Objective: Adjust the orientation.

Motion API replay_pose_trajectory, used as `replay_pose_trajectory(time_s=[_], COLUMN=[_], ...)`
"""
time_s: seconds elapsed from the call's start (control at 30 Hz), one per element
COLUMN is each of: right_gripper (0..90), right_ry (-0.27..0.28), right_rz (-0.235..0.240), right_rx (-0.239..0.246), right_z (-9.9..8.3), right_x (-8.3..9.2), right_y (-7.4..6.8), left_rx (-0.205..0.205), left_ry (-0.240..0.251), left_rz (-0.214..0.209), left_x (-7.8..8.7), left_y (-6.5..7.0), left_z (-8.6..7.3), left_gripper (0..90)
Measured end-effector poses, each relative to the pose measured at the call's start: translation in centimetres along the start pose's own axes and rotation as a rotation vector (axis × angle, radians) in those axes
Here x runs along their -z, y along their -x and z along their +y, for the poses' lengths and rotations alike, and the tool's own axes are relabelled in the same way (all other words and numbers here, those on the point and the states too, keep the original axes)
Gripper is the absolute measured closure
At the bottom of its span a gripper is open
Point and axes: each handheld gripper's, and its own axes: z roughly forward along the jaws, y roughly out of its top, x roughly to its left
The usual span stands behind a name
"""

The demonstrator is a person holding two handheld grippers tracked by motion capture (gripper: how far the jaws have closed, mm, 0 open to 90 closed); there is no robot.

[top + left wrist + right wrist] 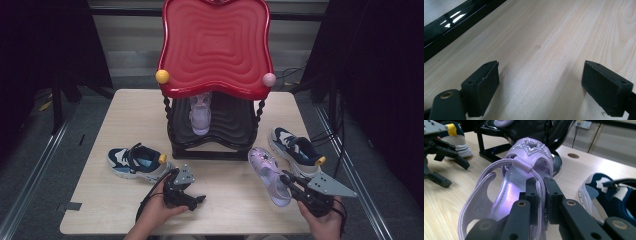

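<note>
A lilac jelly sandal point(270, 175) with a glittery star on its toe strap point(530, 145) is held off the table by my right gripper point(290, 182), which is shut on the sandal's side strap point(541, 192). Its twin, a second lilac sandal point(200, 116), lies on the lower black shelf of the red-topped rack point(215, 45). My left gripper point(196, 202) rests low over bare wood near the front edge, its jaws wide open with nothing between them point(539, 87).
A navy and white sneaker point(137, 162) lies left of the rack, and its mate point(296, 150) lies on the right, close to the held sandal. The rack's black base point(212, 150) stands mid-table. A round hole point(573, 155) marks the tabletop.
</note>
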Motion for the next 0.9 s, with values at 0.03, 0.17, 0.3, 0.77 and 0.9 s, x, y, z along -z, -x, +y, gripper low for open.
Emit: replay_pose_trajectory(time_s=[0.03,0.17,0.3,0.77,0.9], right_gripper=[82.5,82.6,82.6,82.6,82.6], right_ry=[0.004,0.021,0.042,0.096,0.098], right_rz=[0.003,0.009,0.011,-0.015,-0.047], right_rx=[0.007,0.014,0.02,0.011,0.002], right_z=[0.1,0.5,1.3,4.6,5.3], right_x=[0.0,0.1,-0.2,-3.1,-4.5], right_y=[-0.1,-0.3,-0.6,-2.5,-3.1], left_rx=[0.0,-0.001,0.0,0.0,-0.001], left_ry=[0.0,0.004,0.0,-0.002,0.001], left_rz=[0.0,-0.001,0.0,-0.001,-0.002], left_x=[0.0,0.0,0.0,0.0,0.0], left_y=[0.0,0.0,0.0,0.0,0.0], left_z=[0.0,0.0,0.0,0.0,0.0], left_gripper=[14.2,14.2,14.2,14.2,14.2])
